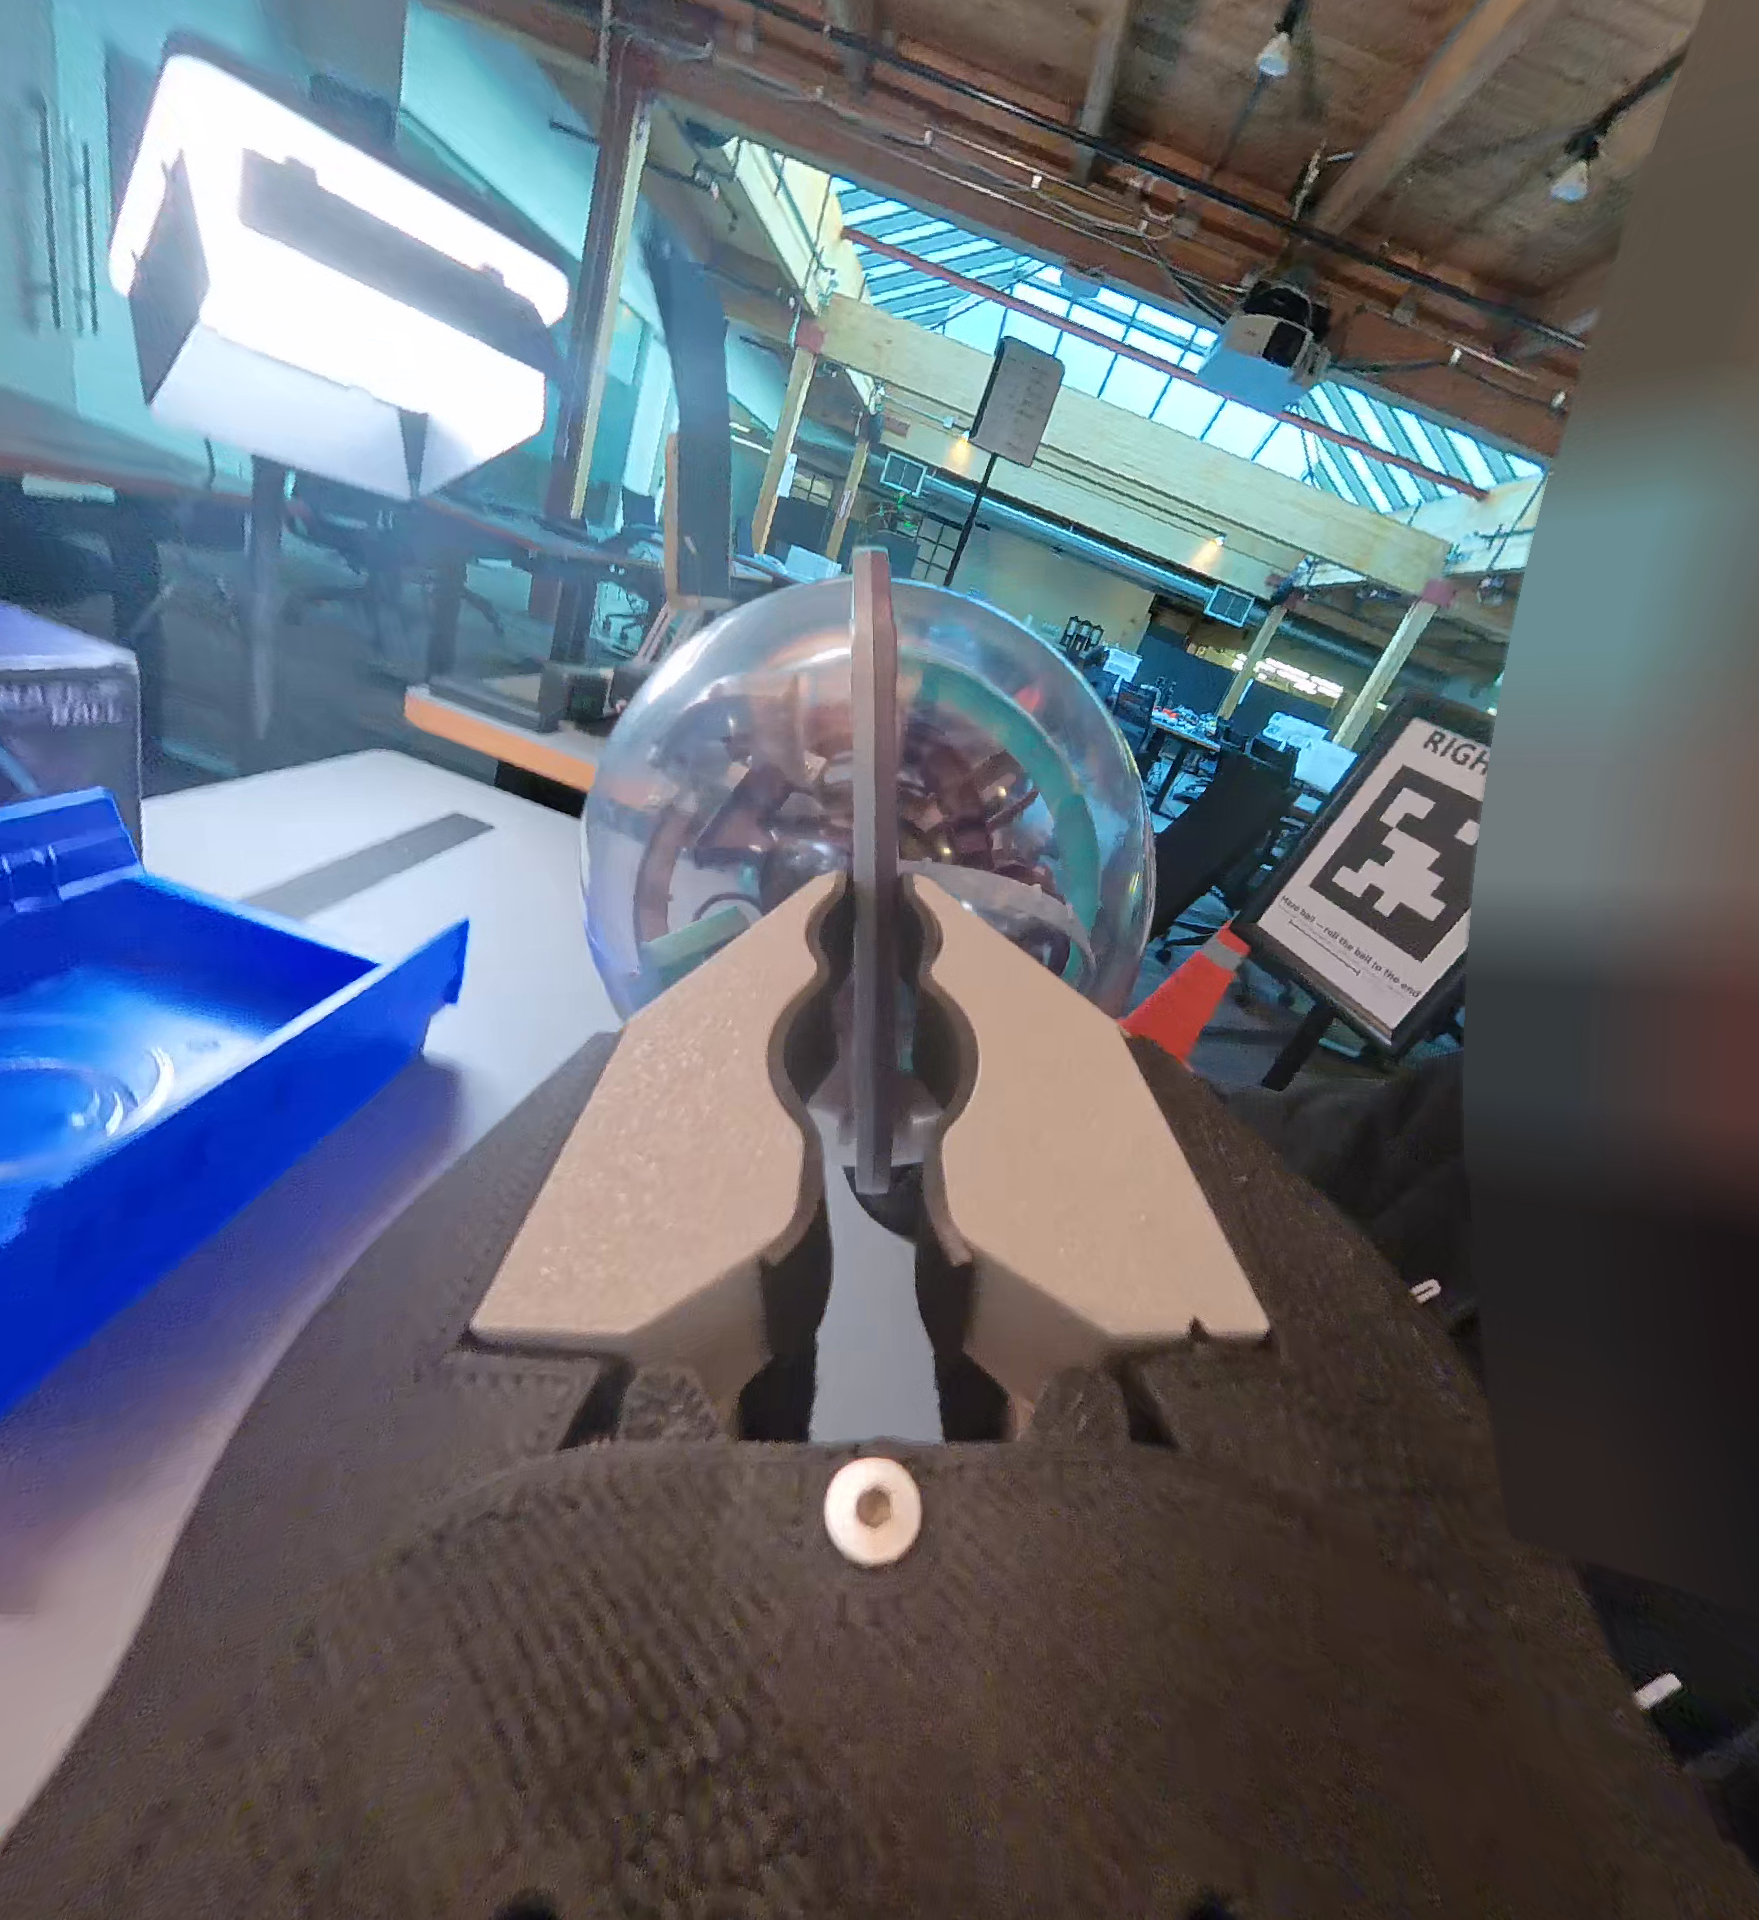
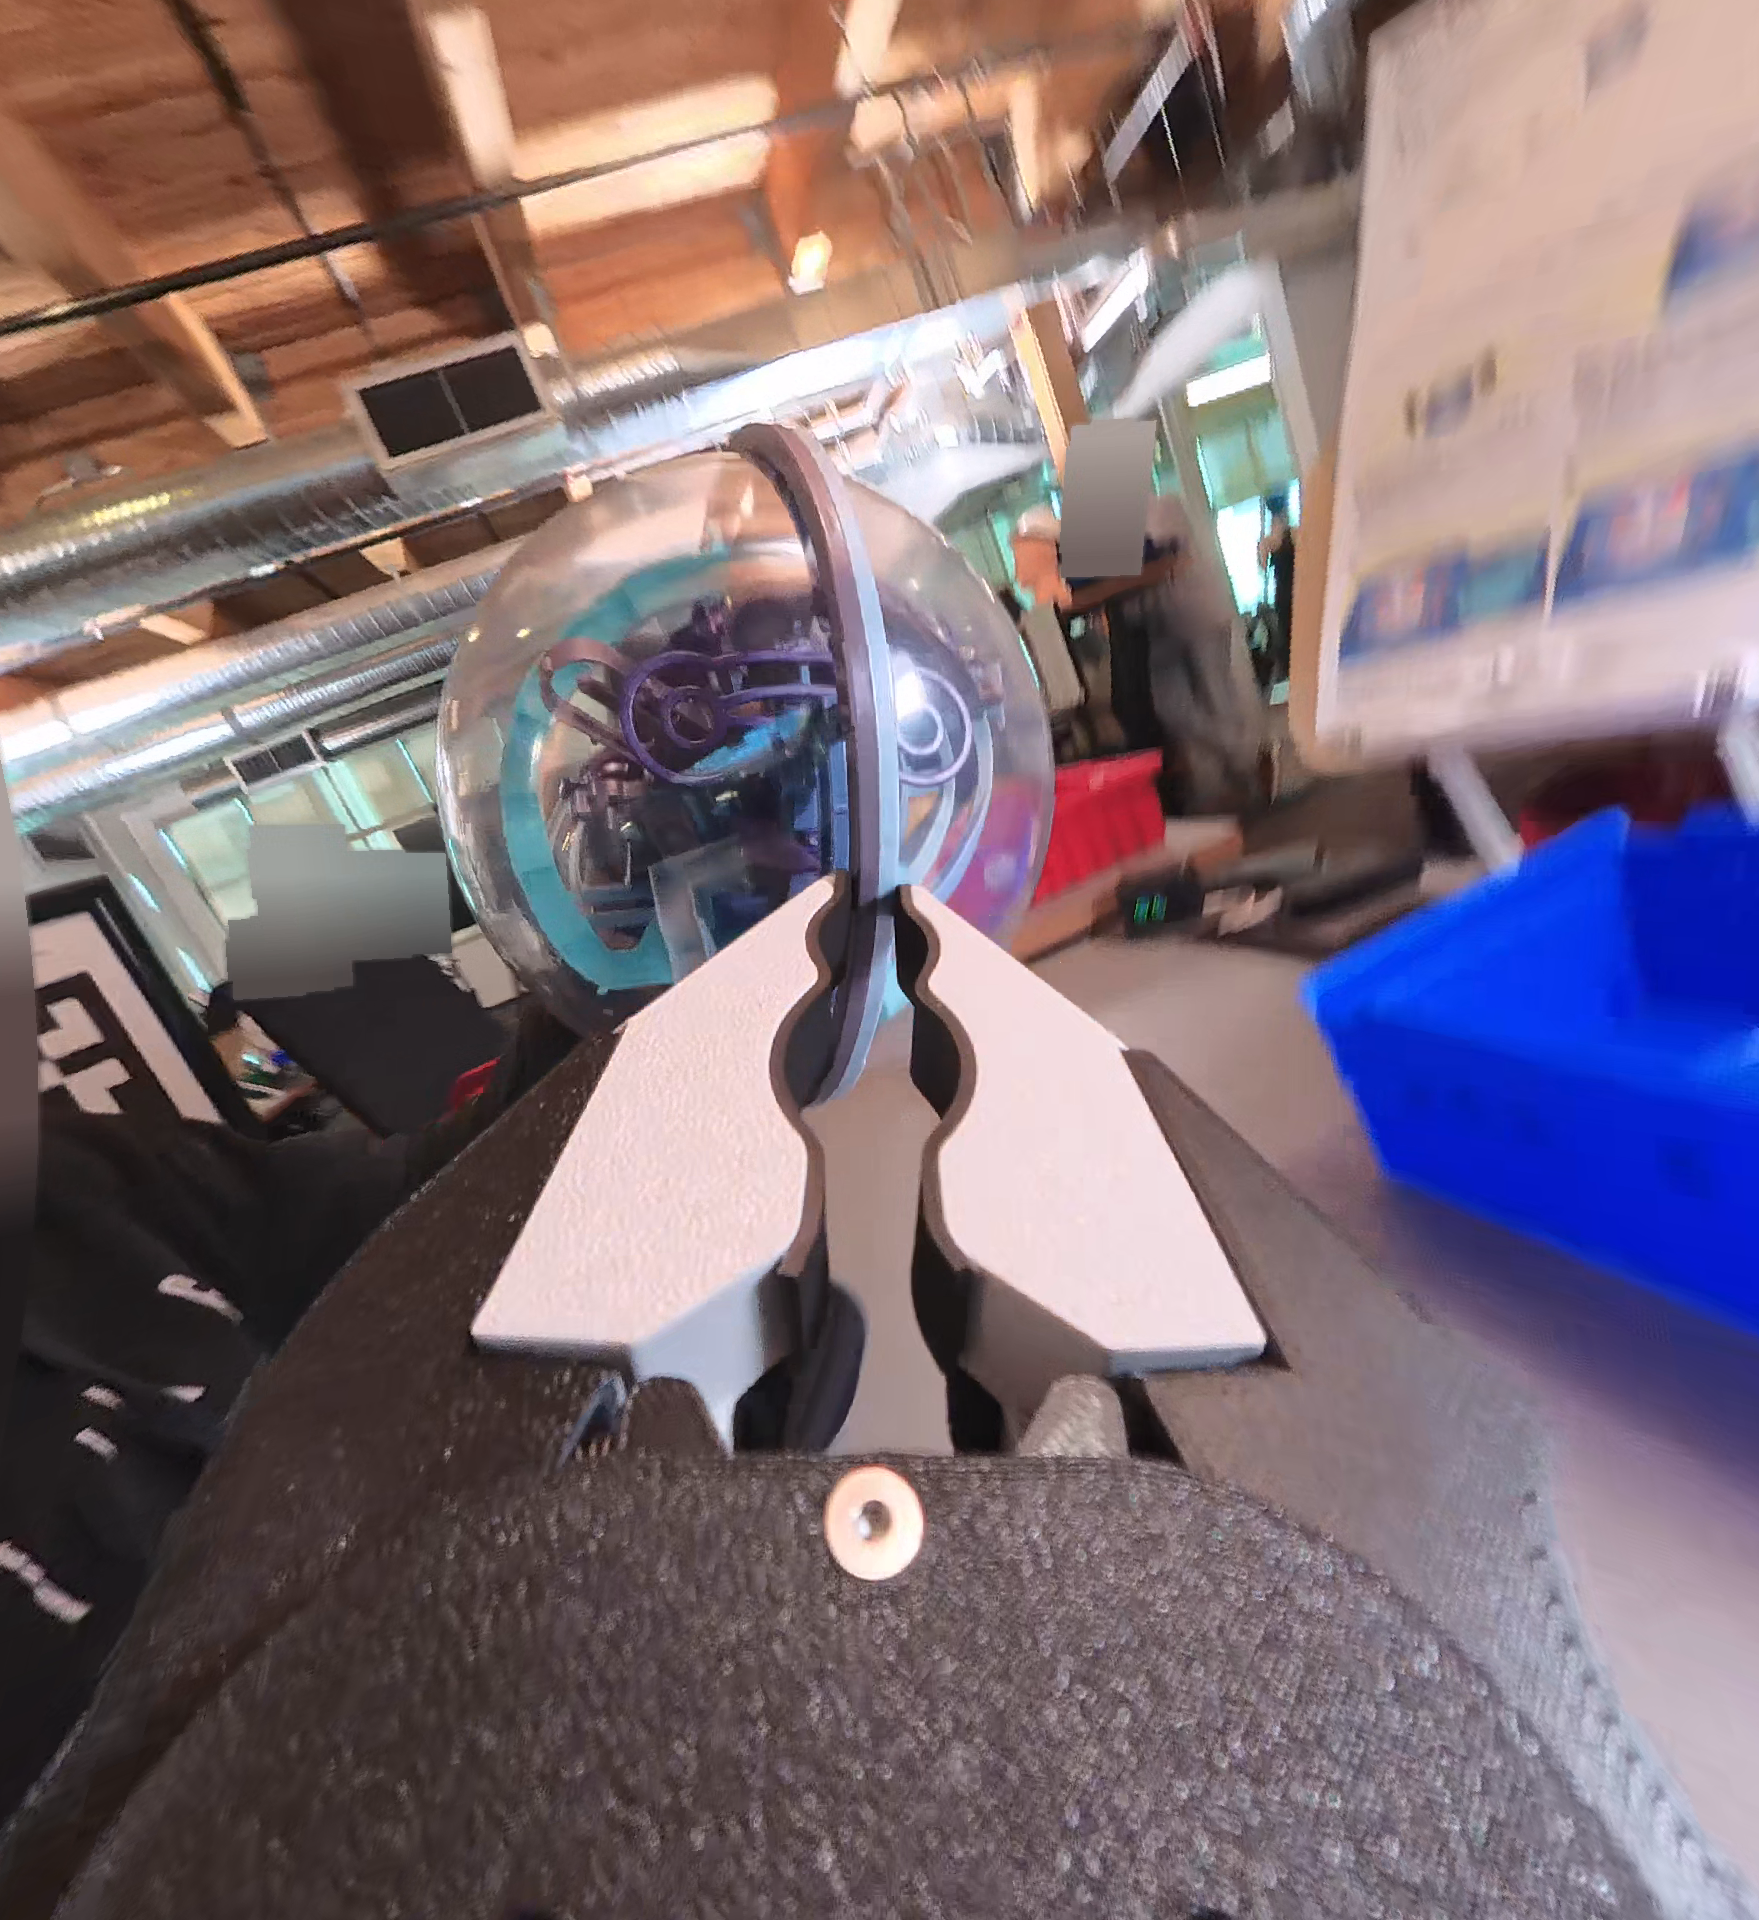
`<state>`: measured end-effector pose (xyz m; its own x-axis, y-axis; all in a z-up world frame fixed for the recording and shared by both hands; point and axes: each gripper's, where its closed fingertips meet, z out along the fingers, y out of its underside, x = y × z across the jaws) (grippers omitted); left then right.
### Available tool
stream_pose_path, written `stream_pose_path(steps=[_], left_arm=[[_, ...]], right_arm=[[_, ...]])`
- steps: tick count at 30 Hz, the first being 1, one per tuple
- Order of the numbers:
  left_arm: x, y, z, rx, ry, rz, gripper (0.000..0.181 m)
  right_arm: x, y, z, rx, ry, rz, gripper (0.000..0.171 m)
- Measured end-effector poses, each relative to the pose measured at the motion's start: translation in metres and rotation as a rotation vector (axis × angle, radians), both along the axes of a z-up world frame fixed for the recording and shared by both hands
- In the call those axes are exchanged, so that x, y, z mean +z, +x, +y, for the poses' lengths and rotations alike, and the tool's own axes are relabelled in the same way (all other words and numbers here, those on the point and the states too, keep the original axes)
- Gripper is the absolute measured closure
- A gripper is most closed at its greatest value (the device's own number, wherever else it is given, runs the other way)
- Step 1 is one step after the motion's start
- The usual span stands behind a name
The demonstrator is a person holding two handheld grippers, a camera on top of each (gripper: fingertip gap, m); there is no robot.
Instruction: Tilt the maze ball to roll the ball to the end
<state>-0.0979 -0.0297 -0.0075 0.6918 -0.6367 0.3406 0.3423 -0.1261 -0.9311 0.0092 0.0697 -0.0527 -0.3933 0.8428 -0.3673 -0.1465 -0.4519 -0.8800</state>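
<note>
- In the left wrist view, the left gripper (image 1: 870,914) is seen with its grey jaws clenched on the grey flat ring (image 1: 870,748) that girdles the maze ball (image 1: 750,790).
- The ring is caught edge-on between the scalloped inner faces of the jaws, and the clear sphere is carried just beyond their tips, raised above the surface (image 1: 418,831).
- Brown, teal and grey tracks are visible inside the sphere; the small rolling ball cannot be made out.
- In the right wrist view, the right gripper (image 2: 870,904) is seen with its jaws closed on the same ring (image 2: 859,665), here slightly tilted, and the maze ball (image 2: 646,748) is held just past the tips.
- Purple looped tracks and a teal band are shown inside the sphere from this side.
- A blue moulded tray (image 1: 179,1091) is set on the surface to the left of the left gripper, with a round hollow in its floor; the same tray (image 2: 1581,1039) appears blurred to the right in the right wrist view.
- Behind the tray, a dark box (image 1: 23,707) is seen at the surface's far edge.
- An orange cone (image 1: 1192,987) and a framed sign (image 1: 1374,883) with a black-and-white marker stand farther off.
- A lit panel lamp (image 1: 335,291) is mounted high behind.
</note>
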Motion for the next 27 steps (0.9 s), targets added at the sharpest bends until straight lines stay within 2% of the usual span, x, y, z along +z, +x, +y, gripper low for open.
stream_pose_path(steps=[4,8,11,16,19,22,24,25,27], left_arm=[[-0.046,-0.01,0.011,0.011,-0.13,-0.077,0.175],[-0.103,-0.015,0.018,0.02,-0.331,-0.15,0.176],[-0.143,-0.013,0.02,0.013,-0.455,-0.186,0.176],[-0.188,-0.013,0.024,-0.021,-0.597,-0.311,0.176],[-0.205,-0.011,0.027,-0.042,-0.651,-0.349,0.175],[-0.215,-0.01,0.031,-0.053,-0.673,-0.371,0.175],[-0.216,-0.013,0.034,-0.051,-0.669,-0.404,0.175],[-0.217,-0.016,0.036,-0.042,-0.666,-0.407,0.175],[-0.218,-0.019,0.038,-0.038,-0.665,-0.429,0.176]], right_arm=[[-0.056,-0.007,0.0,0.039,-0.13,-0.147,0.166],[-0.11,-0.003,-0.002,0.14,-0.383,-0.323,0.166],[-0.143,0.003,-0.006,0.169,-0.482,-0.457,0.166],[-0.174,0.009,-0.004,0.181,-0.607,-0.603,0.166],[-0.182,0.008,0.006,0.147,-0.632,-0.615,0.165],[-0.183,0.005,0.022,0.015,-0.456,-0.595,0.162],[-0.17,0.006,0.028,-0.12,-0.155,-0.554,0.132],[-0.162,0.008,0.029,-0.211,0.059,-0.542,0.112],[-0.141,0.008,0.014,-0.334,0.471,-0.477,0.082]])
